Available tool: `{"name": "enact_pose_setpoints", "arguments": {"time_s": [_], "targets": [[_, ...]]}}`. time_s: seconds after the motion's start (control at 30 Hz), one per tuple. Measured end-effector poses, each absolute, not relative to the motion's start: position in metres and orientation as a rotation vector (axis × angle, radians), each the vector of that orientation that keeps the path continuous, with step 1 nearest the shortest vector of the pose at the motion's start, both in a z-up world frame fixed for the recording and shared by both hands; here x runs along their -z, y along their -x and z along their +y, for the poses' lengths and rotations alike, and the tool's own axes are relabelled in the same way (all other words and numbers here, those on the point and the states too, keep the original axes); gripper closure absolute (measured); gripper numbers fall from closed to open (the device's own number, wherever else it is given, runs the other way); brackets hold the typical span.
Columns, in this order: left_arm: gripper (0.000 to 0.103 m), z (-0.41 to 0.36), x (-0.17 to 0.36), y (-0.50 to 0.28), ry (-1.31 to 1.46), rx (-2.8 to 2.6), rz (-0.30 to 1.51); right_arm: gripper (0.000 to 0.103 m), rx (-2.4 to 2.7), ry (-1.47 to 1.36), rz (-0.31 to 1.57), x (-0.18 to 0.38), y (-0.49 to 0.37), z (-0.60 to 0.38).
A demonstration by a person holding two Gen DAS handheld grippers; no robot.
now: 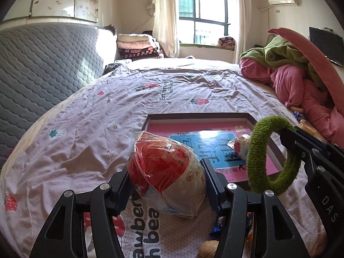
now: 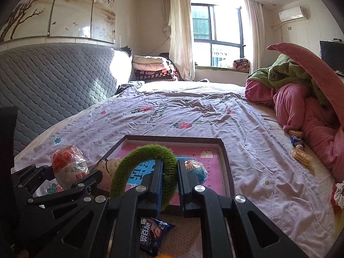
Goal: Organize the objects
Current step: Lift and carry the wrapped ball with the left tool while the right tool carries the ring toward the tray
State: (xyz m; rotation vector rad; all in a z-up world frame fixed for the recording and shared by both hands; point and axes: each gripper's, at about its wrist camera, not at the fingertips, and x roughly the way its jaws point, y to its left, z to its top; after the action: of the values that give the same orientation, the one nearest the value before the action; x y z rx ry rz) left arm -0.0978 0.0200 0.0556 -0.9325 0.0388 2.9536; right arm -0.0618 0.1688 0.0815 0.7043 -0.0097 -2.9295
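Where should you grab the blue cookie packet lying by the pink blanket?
Pinch the blue cookie packet across its short middle, coming straight down from above. It lies flat on the bed with the pink blanket close beside it, so a sideways approach looks blocked.

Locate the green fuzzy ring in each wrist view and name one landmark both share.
Left wrist view: the green fuzzy ring is at right of centre, held up by the right gripper, in front of the tray's right side.
Right wrist view: the ring is at lower centre, pinched between that gripper's own jaws, arching left over the tray.
Shared landmark: the pink-bottomed tray on the bed.
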Motion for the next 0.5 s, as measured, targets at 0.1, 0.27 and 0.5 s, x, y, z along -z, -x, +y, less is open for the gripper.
{"name": "enact_pose_setpoints", "arguments": {"time_s": [0.1,0.27,0.5], "targets": [[0.042,0.018,-0.056,0.103,0.936,-2.958,0.027,0.090,2.926,-0.699,-0.005,-0.083,0.064,0.167],[0.042,0.015,-0.057,0.115,0.928,-2.975,0.016,0.090,2.927,-0.682,-0.016,-0.087,0.070,0.167],[0.042,0.013,-0.061,0.128,0.939,-2.973,-0.032,0.090,2.931,-0.666,-0.037,-0.093,0.079,0.172]]}}
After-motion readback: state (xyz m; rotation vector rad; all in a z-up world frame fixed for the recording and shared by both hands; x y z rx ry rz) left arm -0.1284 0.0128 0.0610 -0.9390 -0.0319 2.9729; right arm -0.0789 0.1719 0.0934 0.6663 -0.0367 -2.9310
